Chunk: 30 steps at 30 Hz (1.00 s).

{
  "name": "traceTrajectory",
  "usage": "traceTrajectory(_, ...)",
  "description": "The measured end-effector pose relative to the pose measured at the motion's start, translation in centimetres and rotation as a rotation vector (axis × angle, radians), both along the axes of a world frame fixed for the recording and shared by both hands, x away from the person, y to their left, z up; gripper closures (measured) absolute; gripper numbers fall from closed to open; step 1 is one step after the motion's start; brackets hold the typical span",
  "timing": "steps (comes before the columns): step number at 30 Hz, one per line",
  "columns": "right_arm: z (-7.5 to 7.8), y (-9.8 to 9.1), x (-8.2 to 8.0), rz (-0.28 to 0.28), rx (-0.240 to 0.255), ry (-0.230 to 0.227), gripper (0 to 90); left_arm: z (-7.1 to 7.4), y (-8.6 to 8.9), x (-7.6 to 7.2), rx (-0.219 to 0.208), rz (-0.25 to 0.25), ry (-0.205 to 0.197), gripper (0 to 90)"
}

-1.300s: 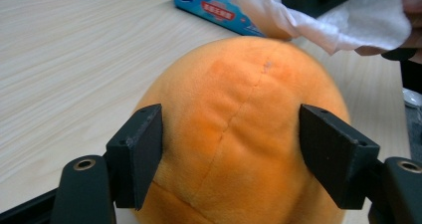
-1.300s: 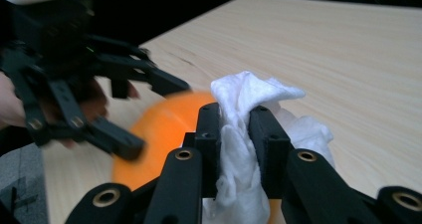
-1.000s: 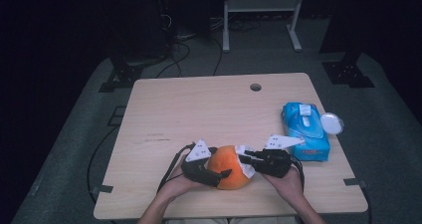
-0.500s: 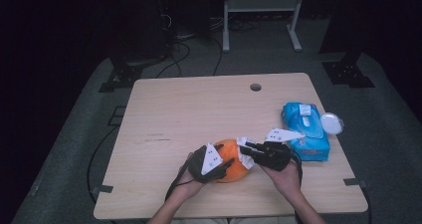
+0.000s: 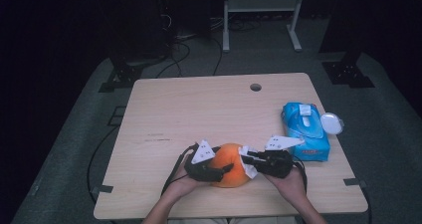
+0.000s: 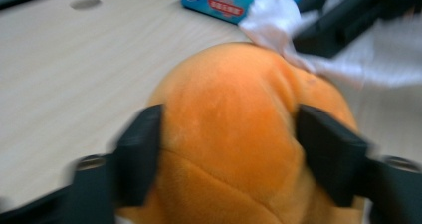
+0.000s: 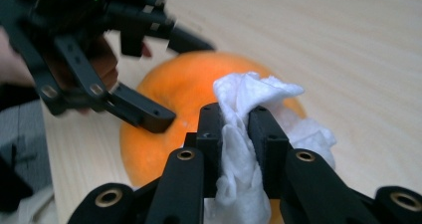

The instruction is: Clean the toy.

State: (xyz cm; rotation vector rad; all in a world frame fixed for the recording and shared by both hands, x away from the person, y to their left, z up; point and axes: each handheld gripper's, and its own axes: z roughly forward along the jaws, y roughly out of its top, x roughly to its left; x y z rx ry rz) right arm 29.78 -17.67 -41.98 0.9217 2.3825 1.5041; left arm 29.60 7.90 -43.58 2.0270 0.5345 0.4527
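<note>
Since a second ago the left gripper has swung in from beside the orange plush ball and its jaws have just been closing; they now press into the ball's soft sides, one on each flank, as the left gripper view shows. That ball sits at the near edge of the table, between the two hands. Against its right side, the right gripper has its jaws pinched together on a bunched white wipe, the loose end lying on the orange surface. Farther off to the right lies a blue wipe packet with a small white lid just beside it.

As I judge it, the risk is the ball itself: plush gives, so a firm rub from the wipe could squeeze it out of the left jaws or roll it toward the near edge. The wipe could also slip free if it drags on the fabric.
</note>
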Motion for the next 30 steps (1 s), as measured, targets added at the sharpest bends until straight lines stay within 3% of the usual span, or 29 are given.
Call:
traceTrajectory(2,0.6,0.1,0.0,-0.022,0.036,-0.028,76.2,0.4,-0.9,-0.8,0.025,0.020,-0.118,45.6)
traceTrajectory(4,1.4,0.8,-0.1,-0.020,0.052,-0.068,76.2,0.8,-1.7,-1.3,0.055,0.027,-0.197,46.6)
traceTrajectory(6,1.9,1.4,-0.1,-0.018,0.052,-0.104,76.1,0.8,-2.2,-1.7,0.072,0.021,-0.227,46.2)
traceTrajectory(9,1.3,1.2,0.2,-0.047,0.038,-0.104,76.1,0.6,-2.0,-2.1,0.066,0.000,-0.200,42.3)
traceTrajectory(10,0.8,0.9,0.3,-0.047,0.025,-0.089,76.1,0.6,-1.7,-2.1,0.045,-0.010,-0.180,38.9)
traceTrajectory(13,-0.8,-0.1,0.3,-0.051,0.006,-0.038,76.2,1.0,-0.7,-1.4,-0.059,-0.033,-0.086,23.7)
traceTrajectory(16,-0.8,-1.0,-0.1,-0.058,-0.019,-0.031,76.2,0.8,0.0,-0.5,-0.075,-0.005,-0.021,10.7)
traceTrajectory(18,-0.7,-1.2,-0.2,-0.065,-0.017,-0.030,76.2,0.2,0.0,-0.2,-0.075,-0.004,0.041,12.8)
traceTrajectory(20,-0.5,-0.6,-0.5,-0.065,-0.001,-0.038,76.3,0.0,-0.2,-0.5,-0.050,-0.012,0.025,25.1)
traceTrajectory(22,0.2,0.4,-0.9,-0.037,0.007,-0.075,76.2,0.2,-0.4,-0.9,-0.029,-0.012,0.007,28.0)
traceTrajectory(25,0.8,1.8,-1.6,0.023,0.020,-0.116,76.0,0.3,-0.5,-1.4,-0.008,-0.017,-0.020,27.9)
traceTrajectory(26,0.8,2.0,-1.6,0.028,0.005,-0.130,76.1,0.4,-0.5,-1.5,-0.004,-0.024,-0.022,27.6)
traceTrajectory(30,0.6,1.0,-1.3,-0.006,-0.056,-0.144,76.5,0.5,0.1,-1.2,-0.031,-0.045,-0.016,21.8)
